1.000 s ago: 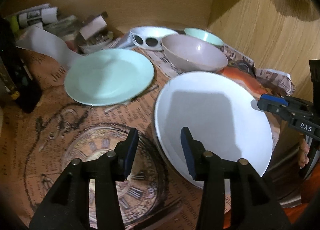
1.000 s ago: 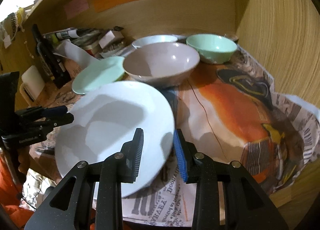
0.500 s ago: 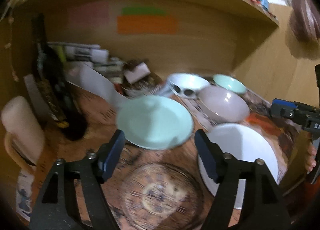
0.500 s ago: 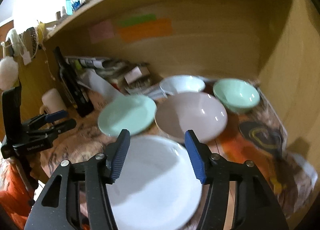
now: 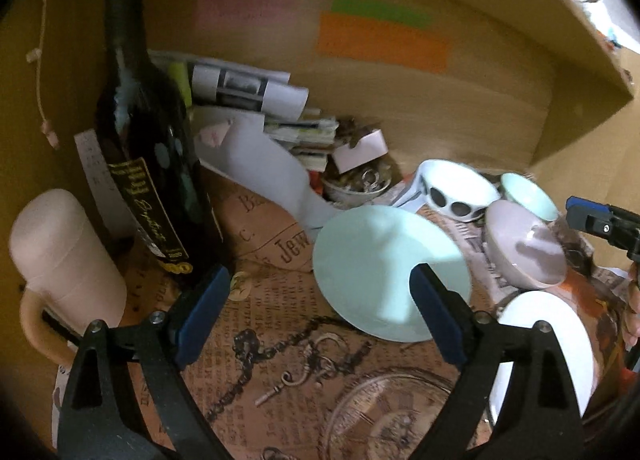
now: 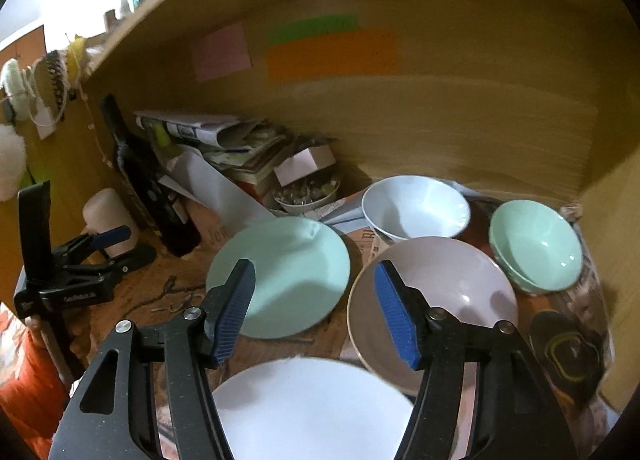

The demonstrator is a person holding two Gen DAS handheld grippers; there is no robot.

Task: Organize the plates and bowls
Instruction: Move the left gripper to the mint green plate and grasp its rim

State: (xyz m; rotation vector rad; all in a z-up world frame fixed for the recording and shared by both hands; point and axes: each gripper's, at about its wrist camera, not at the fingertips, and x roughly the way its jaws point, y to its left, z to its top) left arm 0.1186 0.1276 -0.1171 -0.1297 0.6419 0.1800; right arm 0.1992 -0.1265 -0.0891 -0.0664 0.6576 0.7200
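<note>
We find both grippers, left [image 5: 320, 312] and right [image 6: 316, 308], empty, jaws just widened; the round white ceramic plate [image 6: 312, 408] lies released near, presumably awaiting stacking.

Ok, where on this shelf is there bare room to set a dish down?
Barest patch: printed paper in front, between the dark bottle, the mint plate and the white plate. A smaller strip lies right of the pink bowl. The back is crowded: papers, white bowl, mint bowl.
</note>
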